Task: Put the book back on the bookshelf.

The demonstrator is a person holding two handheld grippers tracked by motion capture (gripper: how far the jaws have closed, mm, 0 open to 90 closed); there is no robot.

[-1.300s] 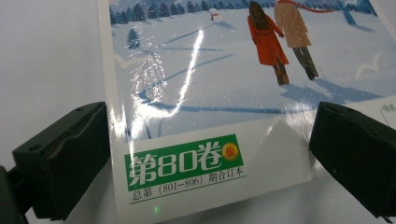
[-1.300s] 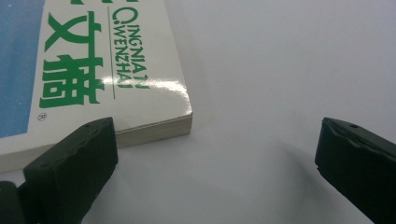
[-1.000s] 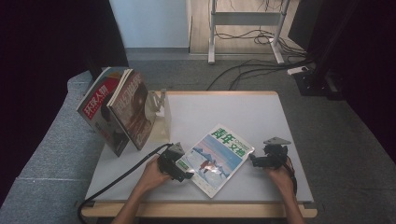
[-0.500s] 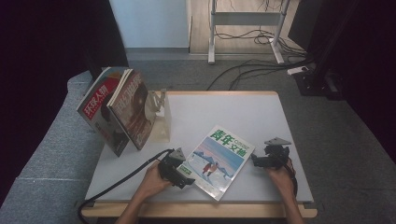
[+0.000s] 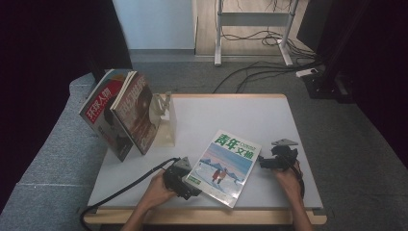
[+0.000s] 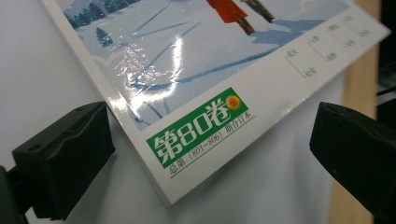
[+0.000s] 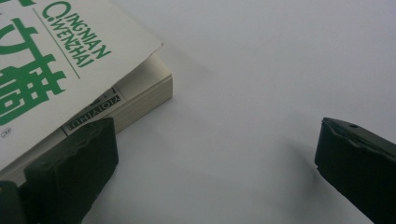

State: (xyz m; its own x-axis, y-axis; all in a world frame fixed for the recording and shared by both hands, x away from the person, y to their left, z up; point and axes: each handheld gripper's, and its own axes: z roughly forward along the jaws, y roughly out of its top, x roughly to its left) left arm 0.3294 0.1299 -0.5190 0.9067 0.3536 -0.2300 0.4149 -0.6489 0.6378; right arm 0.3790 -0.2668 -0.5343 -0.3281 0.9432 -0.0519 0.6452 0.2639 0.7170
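Magazine bracketed at two corners, both grippers spread wide

The magazine is seen lying flat on the white surface, its long axis tilted from the near edge up toward the far right. The left gripper is set at the near left corner, jaws held apart with that corner between them, though neither pad is touching. The right gripper is placed at the far right corner, jaws likewise spread, with the page edge just beside one pad. The left is judged nearer to a grasp. Upright books are left standing well apart, far left.
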